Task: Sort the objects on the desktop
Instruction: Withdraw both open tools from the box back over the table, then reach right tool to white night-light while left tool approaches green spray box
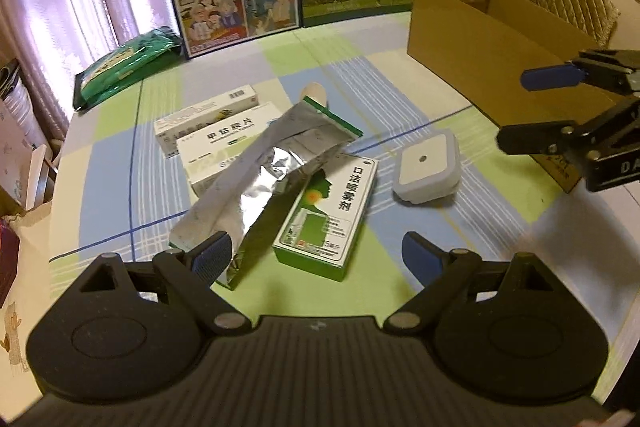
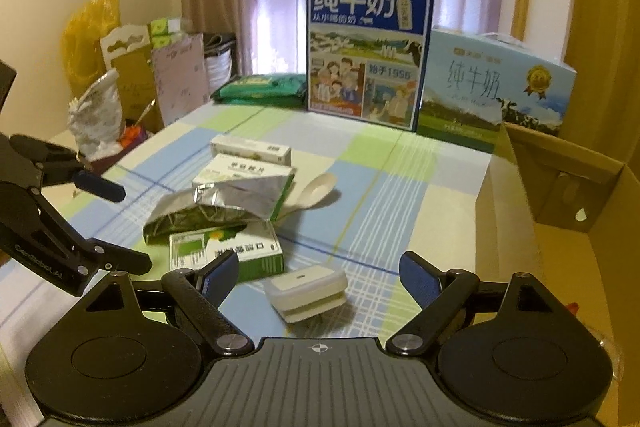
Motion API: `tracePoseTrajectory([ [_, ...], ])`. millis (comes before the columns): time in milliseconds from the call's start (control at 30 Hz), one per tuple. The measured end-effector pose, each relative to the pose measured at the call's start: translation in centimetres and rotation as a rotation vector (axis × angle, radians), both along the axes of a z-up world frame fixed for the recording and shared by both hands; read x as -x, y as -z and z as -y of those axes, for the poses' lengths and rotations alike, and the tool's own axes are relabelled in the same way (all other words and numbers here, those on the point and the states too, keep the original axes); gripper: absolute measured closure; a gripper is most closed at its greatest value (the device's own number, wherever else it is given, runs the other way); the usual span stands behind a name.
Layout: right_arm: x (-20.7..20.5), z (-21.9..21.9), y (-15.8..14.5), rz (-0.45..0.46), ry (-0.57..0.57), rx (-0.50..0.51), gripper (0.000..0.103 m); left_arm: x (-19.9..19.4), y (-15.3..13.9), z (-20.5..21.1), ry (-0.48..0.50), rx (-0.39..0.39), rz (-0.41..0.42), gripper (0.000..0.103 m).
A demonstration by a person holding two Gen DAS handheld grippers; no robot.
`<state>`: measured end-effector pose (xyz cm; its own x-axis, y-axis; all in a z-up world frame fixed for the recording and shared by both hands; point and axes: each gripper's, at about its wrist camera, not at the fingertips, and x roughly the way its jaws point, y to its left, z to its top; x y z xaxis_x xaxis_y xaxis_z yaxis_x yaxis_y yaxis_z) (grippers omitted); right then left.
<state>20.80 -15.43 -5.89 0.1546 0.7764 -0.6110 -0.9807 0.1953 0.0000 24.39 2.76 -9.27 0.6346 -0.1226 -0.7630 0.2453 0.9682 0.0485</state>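
Two hand-held grippers hover over a checked table of small items, both empty.

The left gripper point(image 1: 316, 259) gapes wide above a foil pouch point(image 1: 264, 183) and green box point(image 1: 332, 211). The right gripper point(image 2: 316, 277) is also spread wide, just above a white case point(image 2: 306, 289). A cardboard box point(image 1: 480, 39) stands beside them.

My left gripper point(image 1: 316, 259) hangs wide open over a silver foil pouch point(image 1: 264, 179) lying across a green medicine box point(image 1: 332, 211); white plug-in device point(image 1: 426, 167) beside.
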Motion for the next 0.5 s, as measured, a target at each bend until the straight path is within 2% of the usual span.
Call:
tracePoseTrajectory([
  [500,-0.1,-1.9,2.0,0.003,-0.045,0.096,0.018,-0.6,2.4,-0.9,0.043,0.013,-0.063,0.016],
])
